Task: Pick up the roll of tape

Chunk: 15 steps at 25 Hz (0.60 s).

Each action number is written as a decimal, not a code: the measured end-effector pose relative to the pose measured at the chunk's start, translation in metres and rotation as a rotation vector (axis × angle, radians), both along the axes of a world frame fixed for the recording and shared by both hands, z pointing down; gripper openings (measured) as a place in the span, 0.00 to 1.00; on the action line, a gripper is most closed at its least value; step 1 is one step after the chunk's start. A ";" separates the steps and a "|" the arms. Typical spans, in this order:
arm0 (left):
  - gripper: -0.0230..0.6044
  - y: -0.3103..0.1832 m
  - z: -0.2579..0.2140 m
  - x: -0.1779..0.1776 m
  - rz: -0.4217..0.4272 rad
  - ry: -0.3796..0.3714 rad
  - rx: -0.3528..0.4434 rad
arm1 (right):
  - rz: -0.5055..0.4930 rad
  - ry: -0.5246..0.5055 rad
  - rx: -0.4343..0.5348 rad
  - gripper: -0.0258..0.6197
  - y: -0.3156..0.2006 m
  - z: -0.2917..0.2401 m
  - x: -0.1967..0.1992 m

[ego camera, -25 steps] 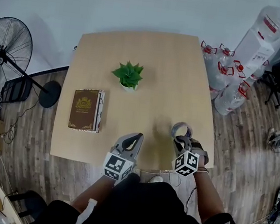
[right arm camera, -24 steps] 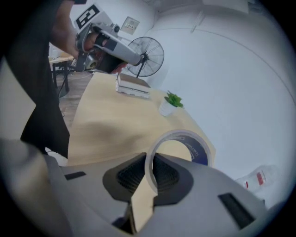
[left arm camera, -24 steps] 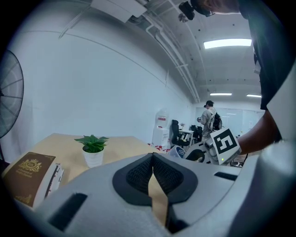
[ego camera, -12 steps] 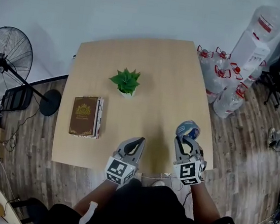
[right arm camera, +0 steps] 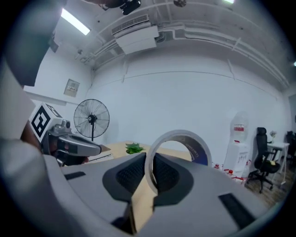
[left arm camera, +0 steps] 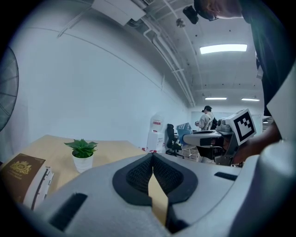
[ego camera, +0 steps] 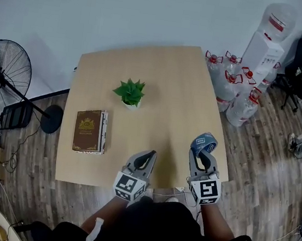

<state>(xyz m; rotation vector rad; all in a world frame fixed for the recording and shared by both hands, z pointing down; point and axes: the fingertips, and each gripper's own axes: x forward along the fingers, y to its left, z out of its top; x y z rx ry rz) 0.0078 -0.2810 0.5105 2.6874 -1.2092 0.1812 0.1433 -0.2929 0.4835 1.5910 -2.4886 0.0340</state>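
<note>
The roll of tape (ego camera: 204,143) is a blue ring with a pale rim, held in the air over the table's near right corner. My right gripper (ego camera: 202,154) is shut on its rim; in the right gripper view the roll of tape (right arm camera: 186,144) stands upright between the jaws, pinched at its lower left edge. My left gripper (ego camera: 145,156) hangs over the table's near edge, left of the right one, its jaws shut with nothing between them. In the left gripper view the left gripper (left arm camera: 152,172) shows its dark pads pressed together.
On the wooden table (ego camera: 166,86) stand a small potted plant (ego camera: 129,93) near the middle and a brown book (ego camera: 89,130) at the left. A floor fan (ego camera: 2,78) stands left of the table. Water bottles (ego camera: 233,89) and a dispenser (ego camera: 268,41) stand at the right.
My right gripper has lifted the roll of tape off the table and rolled its wrist, so the ring now stands upright. The left gripper has shifted only slightly.
</note>
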 end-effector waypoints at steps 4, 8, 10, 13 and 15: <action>0.04 0.002 -0.001 0.000 0.002 0.001 0.002 | 0.034 -0.078 0.004 0.11 0.003 -0.002 0.008; 0.04 0.004 -0.003 0.000 0.004 0.003 0.006 | 0.064 -0.050 -0.008 0.11 0.004 -0.001 0.011; 0.04 0.005 -0.004 -0.001 0.004 0.001 0.008 | 0.074 -0.035 -0.017 0.11 0.003 0.001 0.011; 0.04 0.006 -0.005 -0.001 0.003 0.000 0.011 | 0.076 -0.011 -0.012 0.11 0.004 0.000 0.010; 0.04 0.006 -0.005 -0.002 0.003 0.000 0.012 | 0.077 -0.001 -0.005 0.11 0.005 -0.001 0.009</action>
